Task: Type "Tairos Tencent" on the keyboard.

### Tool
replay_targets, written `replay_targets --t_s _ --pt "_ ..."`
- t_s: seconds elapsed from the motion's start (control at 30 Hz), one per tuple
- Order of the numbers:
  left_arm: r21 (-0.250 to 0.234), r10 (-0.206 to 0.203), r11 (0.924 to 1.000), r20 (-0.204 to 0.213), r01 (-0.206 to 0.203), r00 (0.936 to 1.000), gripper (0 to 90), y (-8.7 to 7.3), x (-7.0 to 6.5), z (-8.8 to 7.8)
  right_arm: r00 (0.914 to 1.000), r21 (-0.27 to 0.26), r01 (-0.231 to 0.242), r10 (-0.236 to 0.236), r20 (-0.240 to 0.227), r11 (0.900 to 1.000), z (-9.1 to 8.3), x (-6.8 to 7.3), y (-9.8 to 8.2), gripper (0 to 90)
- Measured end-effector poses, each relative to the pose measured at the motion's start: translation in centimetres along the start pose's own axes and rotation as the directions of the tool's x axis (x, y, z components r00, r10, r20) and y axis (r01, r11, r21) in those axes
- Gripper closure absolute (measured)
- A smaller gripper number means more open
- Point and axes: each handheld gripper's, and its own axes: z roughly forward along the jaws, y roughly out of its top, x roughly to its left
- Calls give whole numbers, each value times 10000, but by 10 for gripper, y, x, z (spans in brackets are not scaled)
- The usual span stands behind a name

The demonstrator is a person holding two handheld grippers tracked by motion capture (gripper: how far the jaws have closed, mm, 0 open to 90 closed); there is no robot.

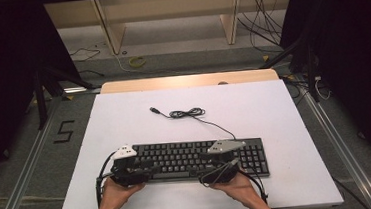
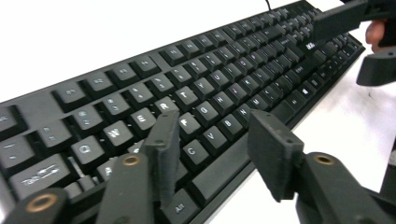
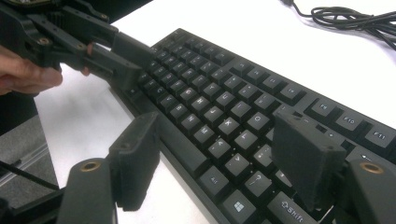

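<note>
The black keyboard (image 1: pixel 198 158) lies on the near half of the white tabletop (image 1: pixel 274 107). The left tool (image 2: pixel 212 140) and right tool (image 3: pixel 224 154) both stand open astride its near edge. Judged step: pre-grasp. Next move: close both jaws evenly on that edge.

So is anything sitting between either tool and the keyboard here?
Nothing visible does. The left tool and right tool are both open and already at the keyboard, their jaws straddling its near edge. The keyboard's cable lies coiled on the white table behind it, out of the way.
</note>
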Motion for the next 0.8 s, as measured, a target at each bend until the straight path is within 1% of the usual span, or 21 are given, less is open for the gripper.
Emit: replay_targets --t_s 0.03,0.07,0.1,0.13,0.2,0.3,0.37,0.4,0.47,0.5,0.53,0.57,0.6,0.67,0.7,0.8 --pt "-17 -31 10000 -57 31 10000 504 0 1 -1 10000 -4 -9 9 -8 10000 0 0 0 332" --pt "-75 -123 9999 -113 122 9999 504 0 2 -2 10000 -4 -9 9 -8 10000 0 0 0 332" --pt "-97 -201 9998 -167 200 9997 472 0 3 -3 10000 -11 -26 26 -6 10000 0 1 0 333" --pt "-117 -312 9995 -248 310 9992 466 0 5 -5 10000 -14 -4 4 -13 10000 0 1 1 332" --pt "-133 -340 9993 -298 336 9990 460 0 7 -6 10000 -20 10 -10 -6 10000 0 1 1 333" --pt "-199 -484 9987 -402 476 9980 463 0 10 -9 10000 -20 -5 5 -5 10000 1 1 2 333" --pt "-240 -590 9980 -490 579 9971 487 0 12 -11 10000 -64 10 -10 -20 10000 2 1 3 334" --pt "-255 -623 9978 -554 609 9965 521 0 14 -12 10000 -96 -17 17 -22 10000 3 1 5 337" --pt "-248 -693 9974 -624 679 9956 535 -1 16 -14 10000 -84 -22 21 -38 10000 4 1 5 338" --pt "-238 -667 9976 -683 652 9954 573 -1 17 -16 10000 -92 14 -14 -44 10000 6 2 7 341" --pt "-268 -712 9972 -742 694 9947 573 -1 18 -16 10000 -92 14 -14 -44 10000 6 2 7 341" --pt "-248 -701 9974 -773 683 9945 587 -2 19 -17 10000 -108 14 -15 -64 9999 7 2 8 343" --pt "-199 -636 9979 -832 621 9945 631 -2 20 -19 10000 -96 22 -23 -80 10000 9 3 10 349" --pt "-149 -601 9982 -997 589 9932 646 -2 21 -20 10000 -76 24 -24 -79 10000 10 3 11 352" --pt "-112 -535 9986 -1063 526 9929 691 -3 22 -21 9999 -69 64 -65 -105 10000 13 3 13 364" --pt "41 -425 9991 -1271 434 9910 741 -4 25 -23 9998 -5 139 -139 -122 9999 17 3 15 386"
